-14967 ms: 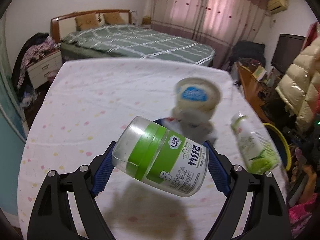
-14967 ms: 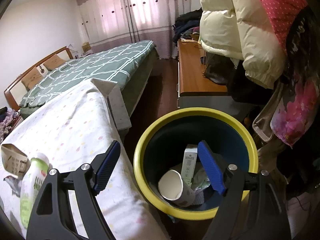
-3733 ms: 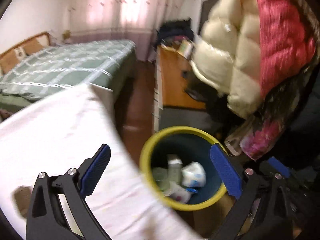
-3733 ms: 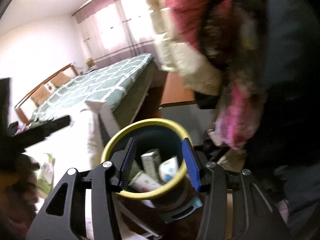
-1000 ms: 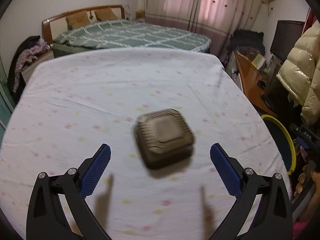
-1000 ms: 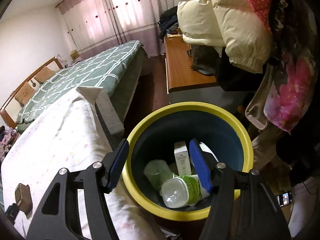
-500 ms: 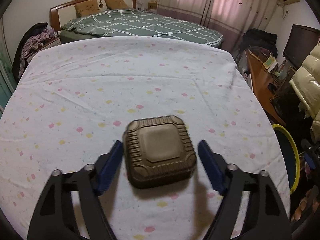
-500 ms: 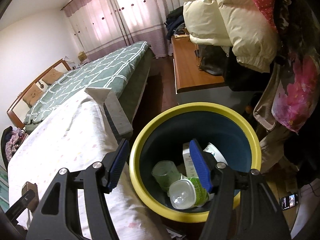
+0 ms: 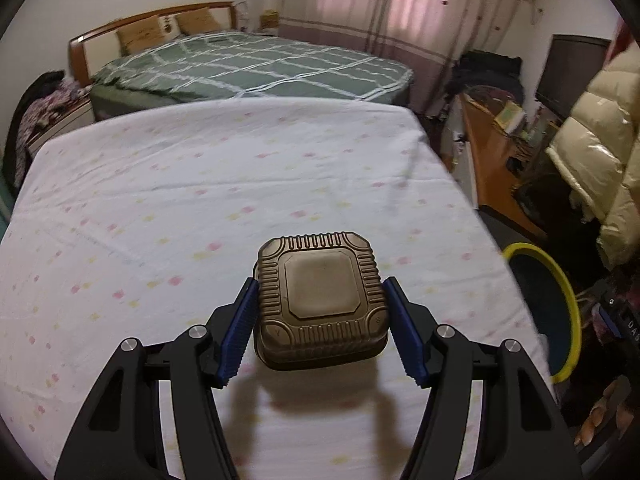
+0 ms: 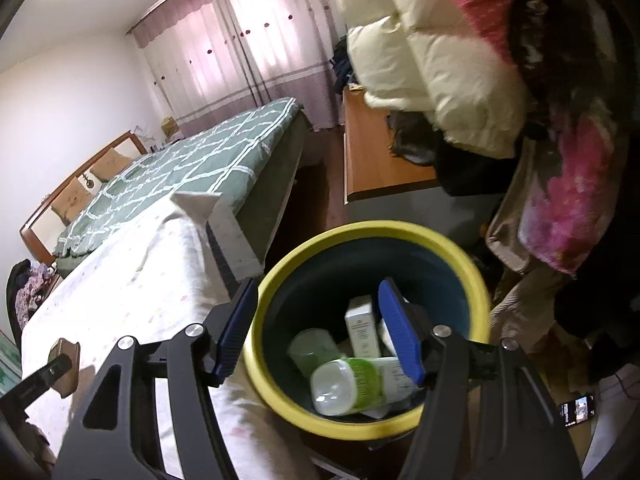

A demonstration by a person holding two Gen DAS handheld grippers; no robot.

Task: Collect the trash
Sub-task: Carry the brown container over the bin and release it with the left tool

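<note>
brown box (image 10: pixel 64 364) cut by left gripper arm in right view; bin (image 9: pixel 568 312) half cut off, contents unseen in left view.

Soft daylight through pink sheer curtains (image 9: pixel 400 12), glaring in the right wrist view. Dark shadow on the white dotted sheet (image 9: pixel 160 200) at lower centre. Heavy fisheye bending, black corners, slight blur at right.

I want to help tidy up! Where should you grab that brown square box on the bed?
Probably by its two flat opposite sides, from above and behind, as the left gripper does now. The brown clamshell box lies flat on the sheet; its straight ribbed walls suit the pads.
</note>
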